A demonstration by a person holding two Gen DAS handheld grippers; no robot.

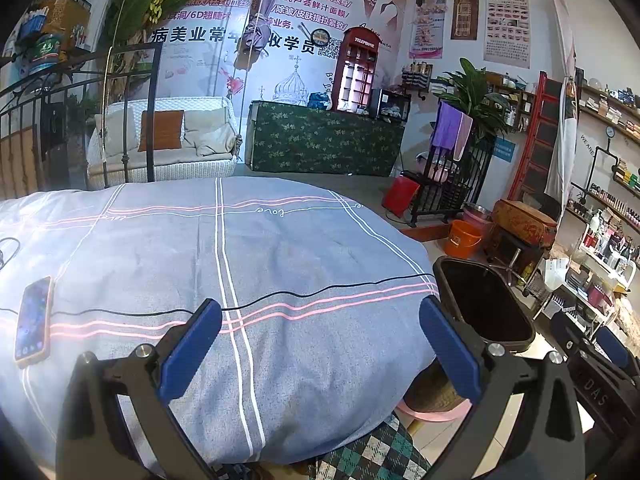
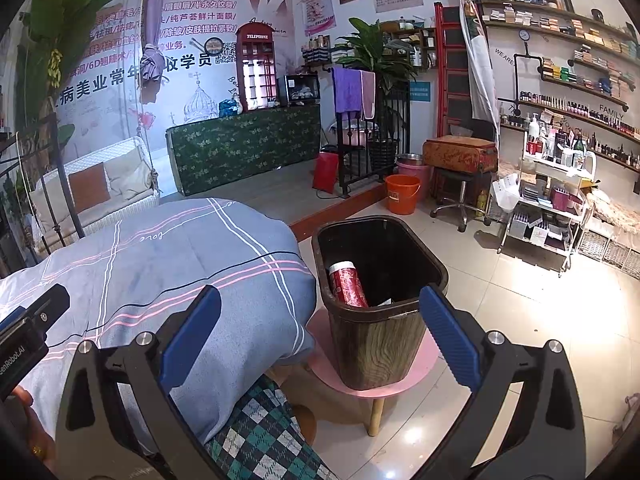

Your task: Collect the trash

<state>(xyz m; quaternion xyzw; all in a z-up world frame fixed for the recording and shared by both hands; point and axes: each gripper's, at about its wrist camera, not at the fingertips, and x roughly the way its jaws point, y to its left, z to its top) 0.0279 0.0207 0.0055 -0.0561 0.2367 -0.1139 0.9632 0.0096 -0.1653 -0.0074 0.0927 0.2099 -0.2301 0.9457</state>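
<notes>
Beside the bed, to its right, I see the trash bin (image 2: 378, 300) standing upright on a round pink stool (image 2: 416, 376); its dark rim is open at the top and its wall has a wood-grain finish. Inside it, a red patterned can (image 2: 348, 284) with a white top leans against the left wall, and a small pale scrap lies near it, too small to identify. I hold my right gripper (image 2: 320, 340) above the near edge of the bin, its blue fingers (image 2: 448, 340) spread wide with nothing between them. I hold my left gripper (image 1: 320, 352) over the bed, fingers (image 1: 192, 352) likewise spread wide and empty. The bed carries a blue-grey cover (image 1: 248, 248) with white and pink lines, and no loose trash shows on the part I can see. A phone (image 1: 34, 320) in a pale orange case lies flat near the cover's left edge, well apart from both grippers. An orange bucket (image 2: 402, 194) stands on the tiled floor beyond the bin. From the left wrist view, the bin (image 1: 484, 304) appears just right of the bed's edge, its contents hidden in shadow.
</notes>
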